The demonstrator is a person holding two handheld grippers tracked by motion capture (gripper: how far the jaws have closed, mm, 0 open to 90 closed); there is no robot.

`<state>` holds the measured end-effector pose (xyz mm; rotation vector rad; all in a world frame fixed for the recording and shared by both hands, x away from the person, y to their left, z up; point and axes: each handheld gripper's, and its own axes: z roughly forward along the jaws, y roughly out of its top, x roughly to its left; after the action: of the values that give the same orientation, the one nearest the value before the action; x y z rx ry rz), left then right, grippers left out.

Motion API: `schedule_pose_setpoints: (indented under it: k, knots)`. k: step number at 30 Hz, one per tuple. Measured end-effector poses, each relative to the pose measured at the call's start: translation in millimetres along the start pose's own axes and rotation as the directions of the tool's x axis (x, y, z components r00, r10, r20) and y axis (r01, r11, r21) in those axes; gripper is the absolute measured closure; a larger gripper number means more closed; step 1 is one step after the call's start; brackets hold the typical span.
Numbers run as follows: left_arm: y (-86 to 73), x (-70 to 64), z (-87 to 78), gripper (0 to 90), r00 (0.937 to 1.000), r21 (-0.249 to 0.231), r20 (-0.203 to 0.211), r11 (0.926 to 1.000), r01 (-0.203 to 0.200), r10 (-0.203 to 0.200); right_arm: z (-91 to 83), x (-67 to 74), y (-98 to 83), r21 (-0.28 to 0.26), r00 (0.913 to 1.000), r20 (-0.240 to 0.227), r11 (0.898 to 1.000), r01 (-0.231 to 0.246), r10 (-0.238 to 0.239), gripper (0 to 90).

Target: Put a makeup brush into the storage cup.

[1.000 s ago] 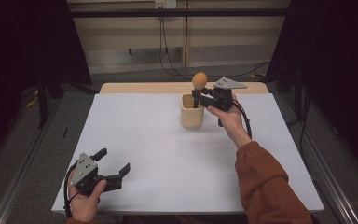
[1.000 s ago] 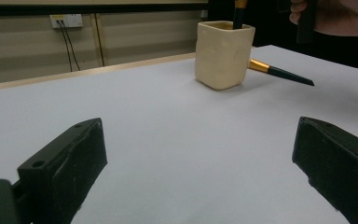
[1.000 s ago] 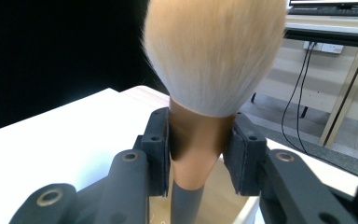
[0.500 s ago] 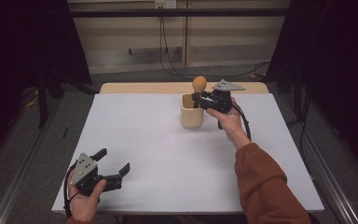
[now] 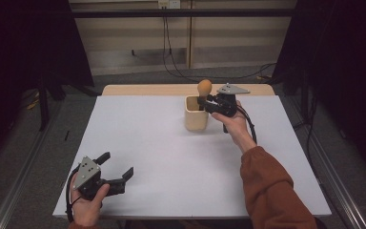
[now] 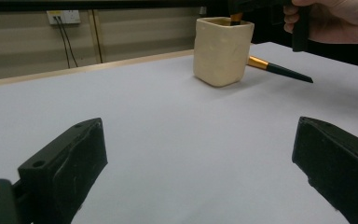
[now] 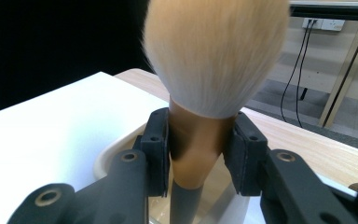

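1. Cream-coloured cup [image 5: 196,113] stands at the far middle of the white table [image 5: 171,157], and the makeup brush [image 7: 200,84] is upright over its mouth, bristles up, handle pointing down into the opening.
2. Long axis of the brush runs near vertical, in line with the cup, so the coming move looks like a straight lowering.
3. Right gripper [image 7: 198,149] clamps the bronze ferrule just below the bristles; that hand reaches in from the cup's right side.
4. Another brush [image 6: 279,70] lies flat on the table just behind the cup.
5. Left gripper [image 5: 116,172] rests at the near left edge, jaws wide and empty, well apart from the cup.
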<state>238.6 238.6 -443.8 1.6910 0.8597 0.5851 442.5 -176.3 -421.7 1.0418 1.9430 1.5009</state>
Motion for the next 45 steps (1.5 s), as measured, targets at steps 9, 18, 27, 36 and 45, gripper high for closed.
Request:
schedule_pose_setpoints:
  k: [9, 18, 27, 36, 45]
  knots:
    - [-0.1, -0.5, 0.7, 3.0, 0.9999, 0.007, 0.006, 0.9999, -0.009, 0.008, 1.7, -2.2, -0.7, 0.024, 0.9986, 0.053, 1.000, 0.007, -0.008, 39.8]
    - [-0.1, -0.3, 0.9, 3.0, 0.9999, 0.008, 0.006, 0.9999, -0.009, 0.009, -6.2, -6.1, -3.1, -0.011, 0.9971, 0.060, 0.999, -0.046, 0.046, 16.2]
    - [0.0, -0.4, 0.5, 3.0, 1.0000, 0.005, 0.005, 1.0000, -0.007, 0.007, -23.8, -1.4, -4.1, -0.063, 0.9994, 0.030, 0.998, -0.017, 0.019, 5.2]
    - [0.1, 0.7, 1.2, 3.0, 0.9999, 0.007, 0.005, 0.9999, -0.013, 0.013, -48.5, -2.8, -12.5, -0.070, 0.9992, 0.028, 0.997, -0.025, 0.027, 1.8]
    - [0.4, -0.1, 0.8, 3.0, 1.0000, 0.000, -0.001, 1.0000, -0.001, 0.001, -73.4, 0.6, -21.4, -0.053, 0.9983, 0.058, 0.999, 0.011, -0.008, 1.8]
